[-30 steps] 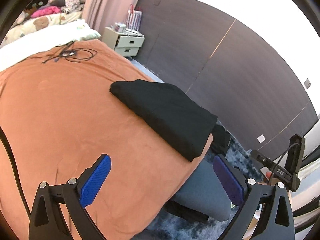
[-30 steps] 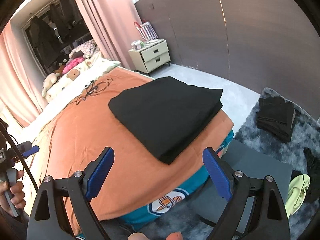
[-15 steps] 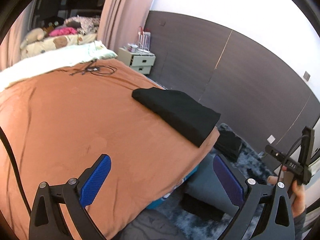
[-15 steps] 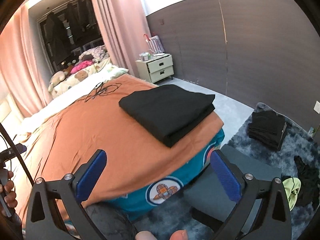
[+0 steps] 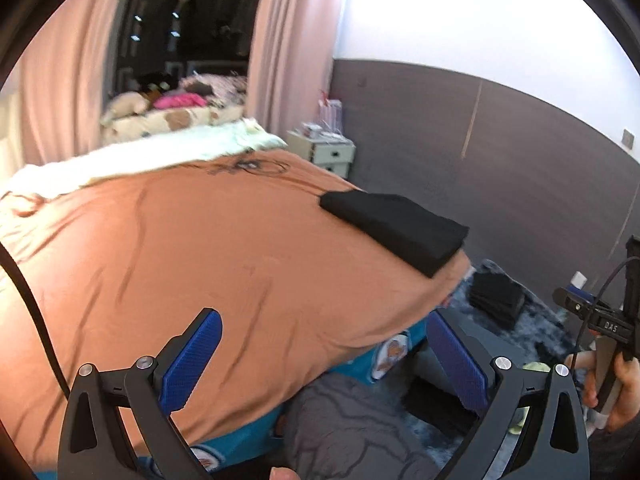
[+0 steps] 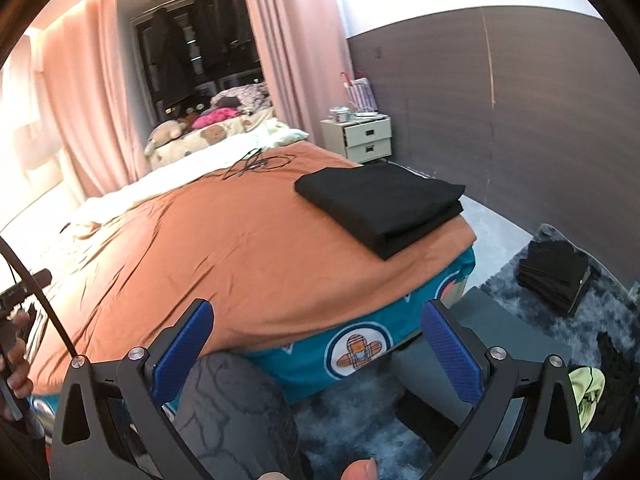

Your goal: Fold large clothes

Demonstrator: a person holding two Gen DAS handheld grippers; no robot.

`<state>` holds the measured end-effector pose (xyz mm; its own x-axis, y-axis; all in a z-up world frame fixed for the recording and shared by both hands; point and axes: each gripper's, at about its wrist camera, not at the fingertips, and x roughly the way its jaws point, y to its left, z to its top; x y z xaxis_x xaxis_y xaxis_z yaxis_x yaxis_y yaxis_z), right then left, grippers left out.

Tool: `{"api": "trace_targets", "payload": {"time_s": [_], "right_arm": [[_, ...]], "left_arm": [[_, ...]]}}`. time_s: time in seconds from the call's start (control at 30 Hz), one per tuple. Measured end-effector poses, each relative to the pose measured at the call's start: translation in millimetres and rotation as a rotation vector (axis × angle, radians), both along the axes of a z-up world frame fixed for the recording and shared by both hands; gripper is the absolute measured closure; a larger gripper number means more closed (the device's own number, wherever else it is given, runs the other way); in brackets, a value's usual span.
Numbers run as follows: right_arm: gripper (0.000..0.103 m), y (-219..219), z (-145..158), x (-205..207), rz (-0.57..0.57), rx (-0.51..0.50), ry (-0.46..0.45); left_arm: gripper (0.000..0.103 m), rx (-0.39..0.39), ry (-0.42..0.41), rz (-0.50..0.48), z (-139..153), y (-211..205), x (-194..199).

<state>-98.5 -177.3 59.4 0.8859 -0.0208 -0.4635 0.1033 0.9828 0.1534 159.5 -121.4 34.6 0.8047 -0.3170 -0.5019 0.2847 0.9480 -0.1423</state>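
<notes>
A folded black garment (image 5: 396,224) lies in a neat rectangle near the right corner of the orange bed cover (image 5: 200,248); it also shows in the right wrist view (image 6: 380,204). My left gripper (image 5: 320,354) is open and empty, held back from the bed's near edge, well short of the garment. My right gripper (image 6: 316,344) is open and empty, low in front of the bed's foot over the floor. The hand with the right gripper shows at the left wrist view's right edge (image 5: 608,344).
A stack of folded dark clothes (image 6: 556,272) sits on the blue-grey rug (image 6: 624,336) right of the bed. A grey stool (image 6: 504,328) and a yellow-green item (image 6: 586,392) are on the floor. Black cables (image 6: 256,164) lie on the bed; a white nightstand (image 6: 362,138) stands behind.
Both grippers have pulled back and down from the bed. The folded garment now sits farther away in both views. Both stay open and empty.
</notes>
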Motion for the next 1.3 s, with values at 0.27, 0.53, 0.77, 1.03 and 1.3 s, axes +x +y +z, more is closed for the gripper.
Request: {"api": "trace_targets", "payload": {"time_s": [0.27, 0.53, 0.77, 1.03, 1.3], "right_arm": [[0.0, 15, -6, -26, 0.024, -0.026, -0.04], [0.0, 29, -23, -47, 0.06, -0.002, -0.076], [0.0, 42, -46, -62, 0.08, -0.011, -0.09], [0.0, 67, -52, -55, 0.126, -0.021, -0.051], [0.0, 76, -49, -54, 0.114, -0.013, -0.068]], "left_arm": [[0.0, -0.006, -0.095, 0.067, -8, 30, -66], [0.0, 0.029, -0.119, 0.136, -27, 38, -104], [0.0, 0.007, -0.138, 0.154, -42, 38, -137], [0.0, 0.038, -0.177, 0.172, -44, 34, -161], [0.0, 0.038, -0.198, 0.192, -40, 38, -170]]}}
